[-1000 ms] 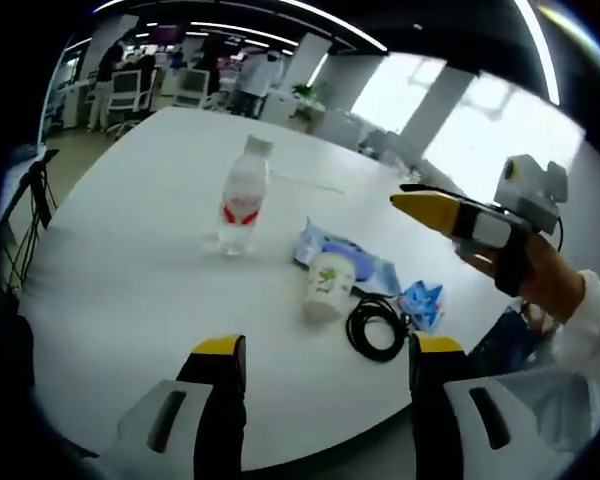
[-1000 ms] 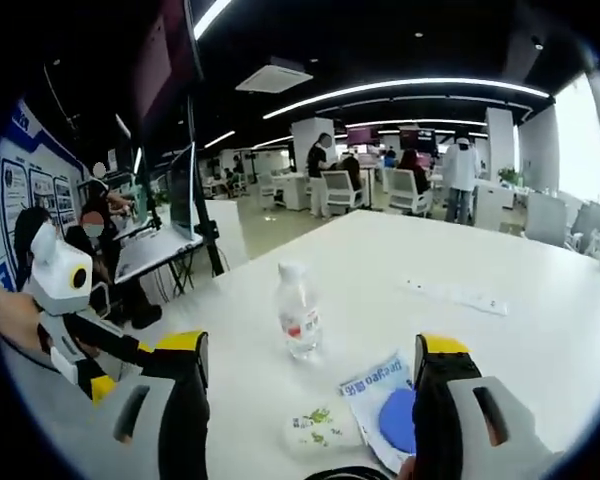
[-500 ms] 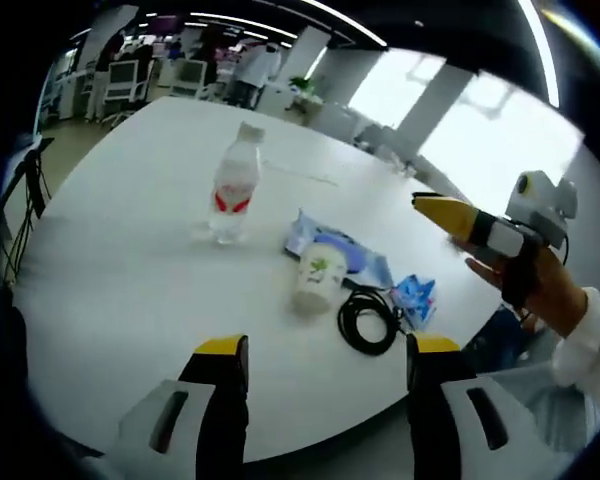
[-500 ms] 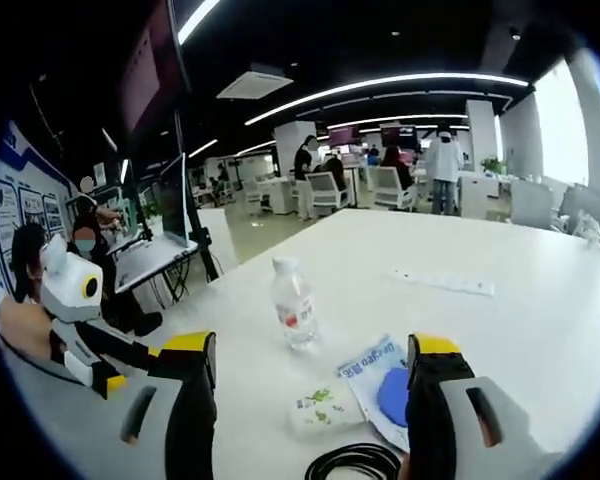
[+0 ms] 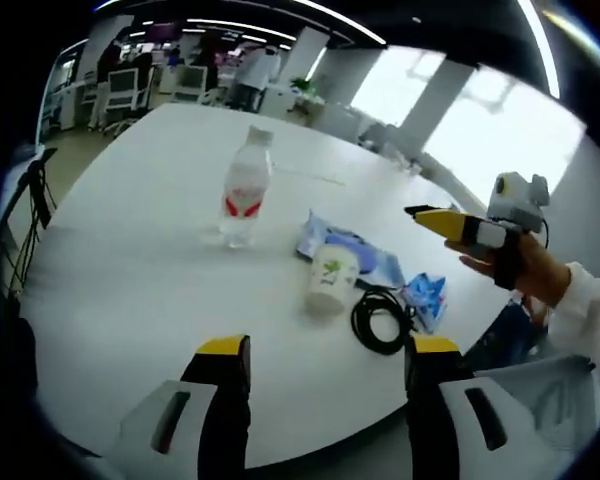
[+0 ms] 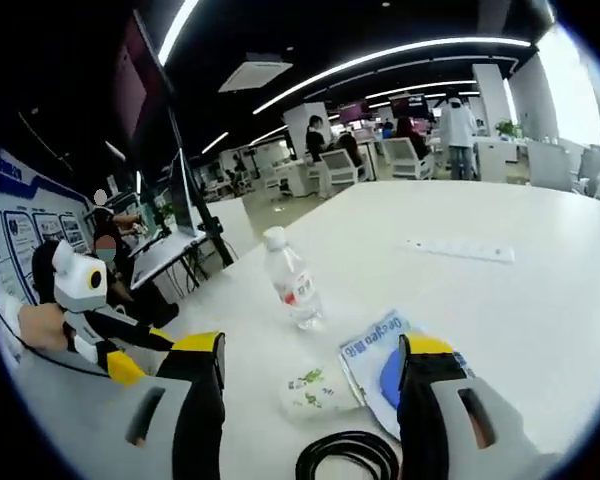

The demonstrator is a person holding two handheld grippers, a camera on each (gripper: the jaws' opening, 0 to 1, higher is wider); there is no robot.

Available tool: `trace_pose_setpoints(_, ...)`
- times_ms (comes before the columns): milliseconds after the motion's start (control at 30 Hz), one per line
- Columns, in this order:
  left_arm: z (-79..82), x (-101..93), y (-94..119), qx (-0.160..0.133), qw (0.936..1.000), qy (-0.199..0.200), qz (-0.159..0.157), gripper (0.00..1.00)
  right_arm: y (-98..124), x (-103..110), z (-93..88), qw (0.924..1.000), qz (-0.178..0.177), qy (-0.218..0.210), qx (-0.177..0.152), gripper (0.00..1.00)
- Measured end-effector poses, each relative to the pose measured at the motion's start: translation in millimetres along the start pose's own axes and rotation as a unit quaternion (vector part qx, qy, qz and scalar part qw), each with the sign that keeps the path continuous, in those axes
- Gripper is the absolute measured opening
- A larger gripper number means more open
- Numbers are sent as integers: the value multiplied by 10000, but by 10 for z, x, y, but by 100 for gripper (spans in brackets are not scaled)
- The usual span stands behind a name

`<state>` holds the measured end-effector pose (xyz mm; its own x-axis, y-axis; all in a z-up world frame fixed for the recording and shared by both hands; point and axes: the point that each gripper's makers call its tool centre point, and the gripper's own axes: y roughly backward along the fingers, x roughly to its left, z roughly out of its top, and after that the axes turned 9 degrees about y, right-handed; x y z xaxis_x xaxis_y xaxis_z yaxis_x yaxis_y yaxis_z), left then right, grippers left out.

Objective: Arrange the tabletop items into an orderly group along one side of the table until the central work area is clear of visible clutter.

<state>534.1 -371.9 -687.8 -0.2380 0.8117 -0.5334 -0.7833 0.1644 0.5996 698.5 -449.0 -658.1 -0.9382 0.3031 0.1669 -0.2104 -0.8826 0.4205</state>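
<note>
A: Where does the clutter sit?

B: Take the water bottle (image 5: 244, 190) as the landmark. It stands upright on the white table (image 5: 130, 280), clear plastic with a red label. Just beside it, towards the left gripper view's camera and to its right, a paper cup (image 5: 329, 276) lies tipped on its side. Behind the cup, touching it, is a blue wipes packet (image 5: 365, 256).

A: And the cable?

B: A coil of black cable (image 5: 381, 320) lies on the far side of the cup from the bottle, nearer the table edge, with a small blue wrapper (image 5: 424, 297) touching the coil.

A: The grippers?

B: The left gripper (image 5: 322, 365) has its jaws wide apart, nothing between them, held over the table's near edge, well apart from the bottle. The right gripper (image 6: 308, 355) also stands with jaws spread and empty; the cup and the wipes packet lie just ahead of its tips, the bottle beyond them.

A: Anything else near the bottle?

B: A white strip (image 6: 463, 249) lies flat on the table well past it. People and office chairs stand beyond the table
</note>
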Motion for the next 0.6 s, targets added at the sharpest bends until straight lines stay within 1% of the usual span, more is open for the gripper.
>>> trace_pose_setpoints(100, -13, 7, -10, 24, 10000, -76, 5, 58, -77, -71, -110, 9998, 55, -132, 98, 68)
trace_pose_setpoints(167, -14, -16, -11, 20, 9999, -112, -15, 58, -130, -117, -143, 9998, 129, -114, 123, 68)
trace_pose_setpoints(233, 15, -46, -13, -36, 9999, -103, -69, 59, -156, -121, -132, 9997, 191, -113, 129, 68)
trace_pose_setpoints(300, 36, -58, -11, -90, 9998, -181, -88, 59, -194, -146, -171, 9995, 232, -155, 159, 67)
trace_pose_setpoints(400, -2, -18, -24, -7, 9997, -254, -37, 58, -232, -116, -242, 9987, 442, -155, 201, 62)
trace_pose_setpoints(500, -2, 4, -33, 27, 9997, -227, -41, 58, -253, -134, -298, 9983, 492, -170, 265, 55)
trace_pose_setpoints(600, -16, 4, -33, 38, 9998, -175, -52, 58, -306, -133, -342, 9976, 546, -295, 311, 54)
